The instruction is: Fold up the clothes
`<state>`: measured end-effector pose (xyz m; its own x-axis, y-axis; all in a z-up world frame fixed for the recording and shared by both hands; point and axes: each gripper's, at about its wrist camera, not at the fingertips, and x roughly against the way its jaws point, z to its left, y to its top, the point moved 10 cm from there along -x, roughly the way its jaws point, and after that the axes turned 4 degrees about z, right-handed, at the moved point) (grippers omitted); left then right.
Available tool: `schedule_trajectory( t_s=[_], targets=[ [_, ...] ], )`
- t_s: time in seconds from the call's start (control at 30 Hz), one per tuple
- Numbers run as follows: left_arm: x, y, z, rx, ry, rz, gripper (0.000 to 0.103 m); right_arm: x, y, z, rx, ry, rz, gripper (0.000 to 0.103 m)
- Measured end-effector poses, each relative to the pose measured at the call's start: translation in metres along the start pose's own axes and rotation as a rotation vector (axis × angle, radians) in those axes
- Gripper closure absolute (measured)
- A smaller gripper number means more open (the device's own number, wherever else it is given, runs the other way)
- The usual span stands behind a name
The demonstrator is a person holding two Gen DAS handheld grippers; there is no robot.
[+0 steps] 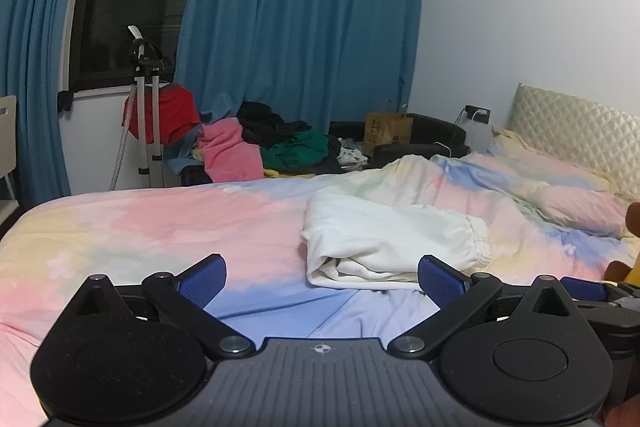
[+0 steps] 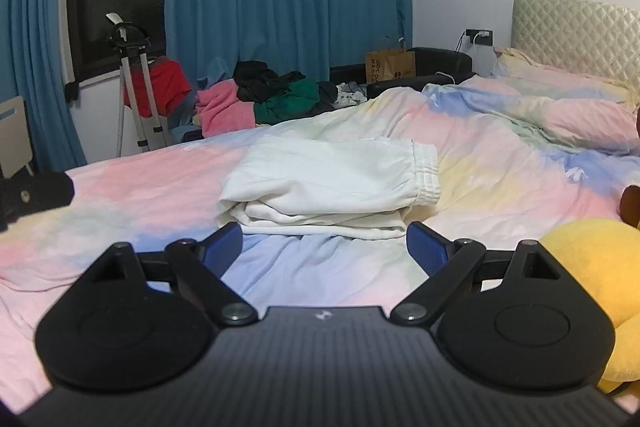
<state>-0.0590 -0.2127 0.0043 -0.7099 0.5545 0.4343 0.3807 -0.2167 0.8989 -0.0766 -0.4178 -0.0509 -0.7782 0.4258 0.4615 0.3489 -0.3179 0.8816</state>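
White sweatpants (image 1: 384,243) lie folded in a compact stack on the pastel bedspread (image 1: 140,227), elastic waistband to the right. They also show in the right wrist view (image 2: 332,183). My left gripper (image 1: 322,279) is open and empty, just short of the stack's near edge. My right gripper (image 2: 324,247) is open and empty, its blue pads just in front of the stack's near edge. The right gripper's tip shows at the left wrist view's right edge (image 1: 588,287).
A pile of pink, black and green clothes (image 1: 272,143) lies beyond the bed's far edge. A tripod stand (image 1: 146,107), a paper bag (image 1: 388,133) and blue curtains (image 1: 300,7) stand behind. A yellow plush toy (image 2: 600,267) sits at right. Pillows (image 2: 560,107) lie at the headboard.
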Motion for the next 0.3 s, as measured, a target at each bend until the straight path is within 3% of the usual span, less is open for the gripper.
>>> schedule_trajectory(
  t_s=[0.3],
  targets=[
    [0.0071, 0.0015, 0.0071, 0.025, 0.022, 0.003, 0.000, 0.0023, -0.0012, 0.0044, 0.010, -0.011, 0.005, 0.013]
  ],
)
